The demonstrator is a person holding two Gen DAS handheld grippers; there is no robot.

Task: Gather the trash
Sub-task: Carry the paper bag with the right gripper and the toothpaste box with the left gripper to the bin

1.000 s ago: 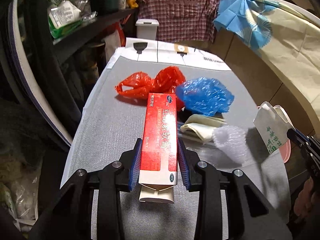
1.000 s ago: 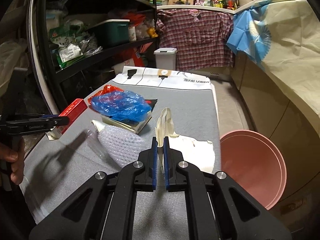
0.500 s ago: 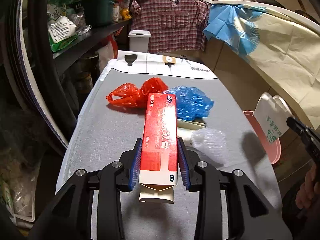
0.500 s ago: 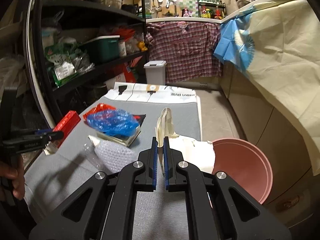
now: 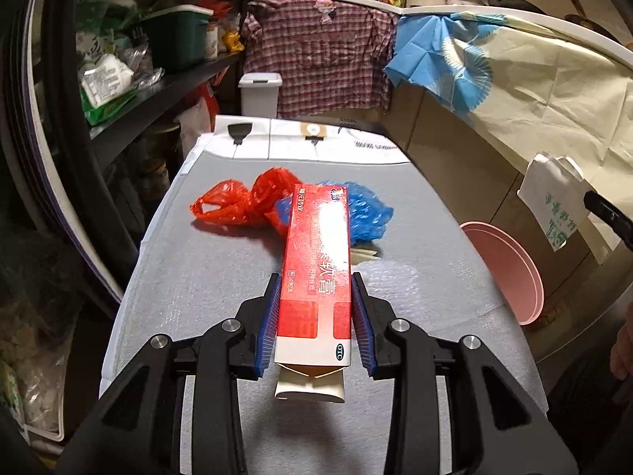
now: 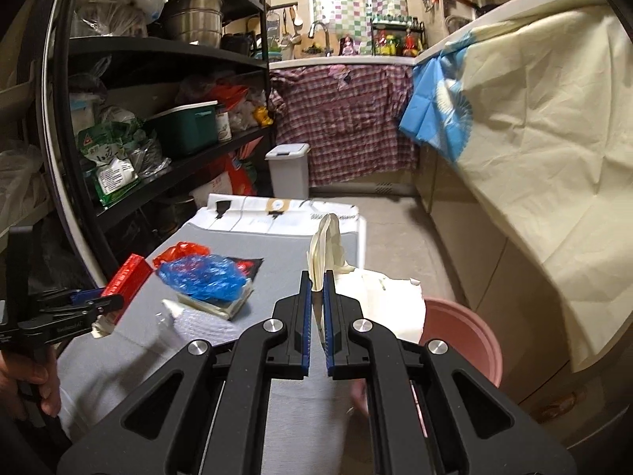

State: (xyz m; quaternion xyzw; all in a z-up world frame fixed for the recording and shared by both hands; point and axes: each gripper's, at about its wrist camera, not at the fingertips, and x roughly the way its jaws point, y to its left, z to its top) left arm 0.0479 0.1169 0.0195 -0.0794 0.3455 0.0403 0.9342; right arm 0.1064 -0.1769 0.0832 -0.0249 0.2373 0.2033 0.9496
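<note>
A red carton [image 5: 316, 273] is pinched lengthwise by the left tool [image 5: 315, 316] above the grey-covered bench [image 5: 205, 277]; a white paper bag [image 6: 379, 301] is clamped by its folded top in the right tool [image 6: 316, 316], beside a pink basin [image 6: 463, 336]. On the bench a red plastic bag [image 5: 241, 202], a blue plastic bag [image 6: 201, 277] and bubble wrap [image 6: 198, 326] are left; cluttered black shelving [image 6: 166, 55] is seen to the left, a checked cloth [image 6: 344, 118] behind, and a white bin [image 6: 287, 170] on the floor.
</note>
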